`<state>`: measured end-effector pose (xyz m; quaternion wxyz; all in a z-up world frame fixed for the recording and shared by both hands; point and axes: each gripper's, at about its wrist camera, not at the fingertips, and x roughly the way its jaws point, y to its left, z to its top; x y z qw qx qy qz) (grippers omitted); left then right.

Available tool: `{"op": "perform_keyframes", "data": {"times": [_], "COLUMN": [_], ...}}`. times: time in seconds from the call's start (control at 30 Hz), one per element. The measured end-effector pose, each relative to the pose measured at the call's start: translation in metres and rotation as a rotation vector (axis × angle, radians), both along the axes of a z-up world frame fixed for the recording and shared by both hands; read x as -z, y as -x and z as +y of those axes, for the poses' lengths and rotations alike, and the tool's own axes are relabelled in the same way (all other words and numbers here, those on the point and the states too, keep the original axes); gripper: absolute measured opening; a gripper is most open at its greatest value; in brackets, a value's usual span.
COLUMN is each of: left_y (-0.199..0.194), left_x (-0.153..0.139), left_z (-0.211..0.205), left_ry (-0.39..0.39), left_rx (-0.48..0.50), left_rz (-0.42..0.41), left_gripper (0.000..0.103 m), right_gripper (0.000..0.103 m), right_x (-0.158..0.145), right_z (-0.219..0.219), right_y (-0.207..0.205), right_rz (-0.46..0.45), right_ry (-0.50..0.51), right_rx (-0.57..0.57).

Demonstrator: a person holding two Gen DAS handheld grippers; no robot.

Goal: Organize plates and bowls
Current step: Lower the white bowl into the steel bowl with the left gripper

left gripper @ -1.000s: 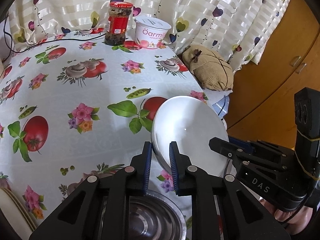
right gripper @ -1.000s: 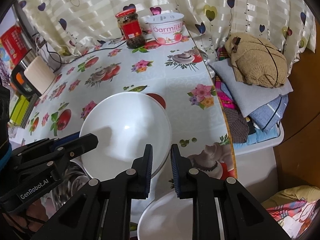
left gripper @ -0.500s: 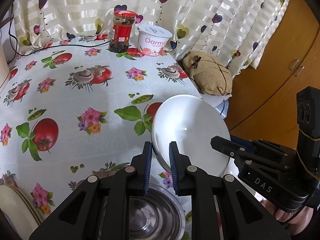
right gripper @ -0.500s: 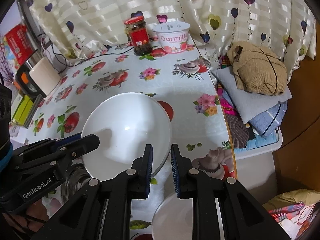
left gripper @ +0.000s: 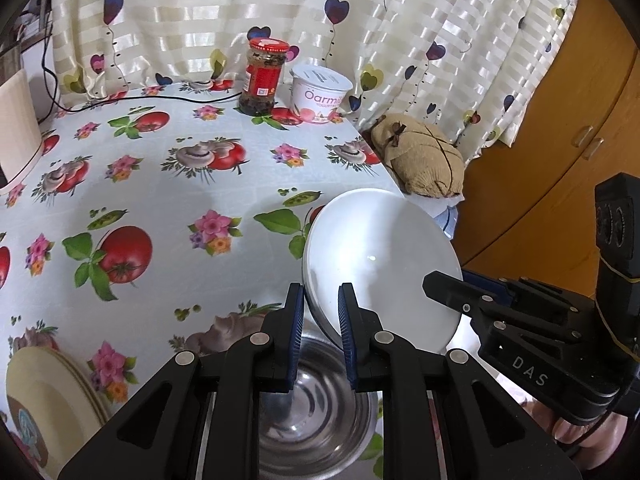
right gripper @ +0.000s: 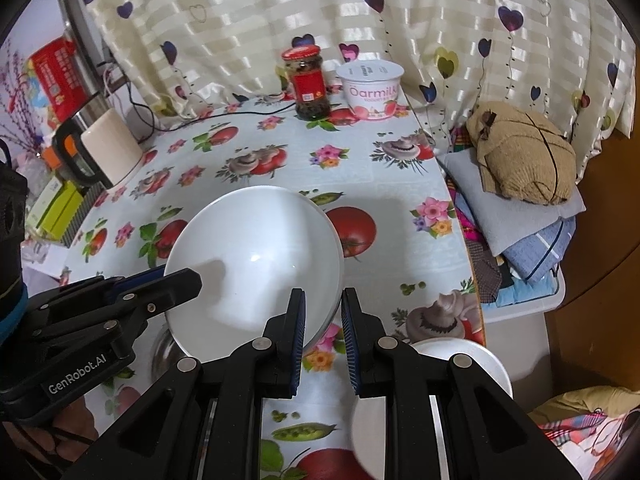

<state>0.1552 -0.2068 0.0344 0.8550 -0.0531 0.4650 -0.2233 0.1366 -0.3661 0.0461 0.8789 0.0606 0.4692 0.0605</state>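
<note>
Both grippers [left gripper: 319, 314] [right gripper: 322, 314] have lifted the white bowl [right gripper: 256, 268] seemingly higher above the table [left gripper: 160, 200].

Middle of table [left gripper: 168, 208]: bare cloth, open passage.
Far edge: jar [left gripper: 264, 76] and yogurt tub [left gripper: 322, 94] stand together.
Near edge: steel bowl [left gripper: 316, 396], cream plates [left gripper: 48, 400], white plate [right gripper: 460, 360] crowd it.
Left edge: kettle [right gripper: 96, 152].

White bowl [left gripper: 380, 264], tomato-and-flower tablecloth [left gripper: 160, 200], heart-print striped cream curtain [left gripper: 280, 8], red-lidded jar [left gripper: 262, 76].
</note>
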Motion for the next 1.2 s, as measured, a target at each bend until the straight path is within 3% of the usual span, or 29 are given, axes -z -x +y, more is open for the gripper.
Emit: {"op": "perform_keyframes", "data": {"times": [0.73,1.2], "left_y": [0.044,0.061], "left_x": [0.000,0.025], "left_z": [0.043,0.059], "left_ry": [-0.014,-0.034], "left_rx": [-0.050,-0.070], "left_rz": [0.021,0.098], "left_gripper": [0.018,0.018], "right_gripper": [0.018,0.018], "right_x": [-0.005,0.015], "right_z": [0.042,0.061], "right_y": [0.032,0.047], "right_rz": [0.004,0.062], "right_ry": [-0.025,-0.032], "right_rx": [-0.068,-0.105]}}
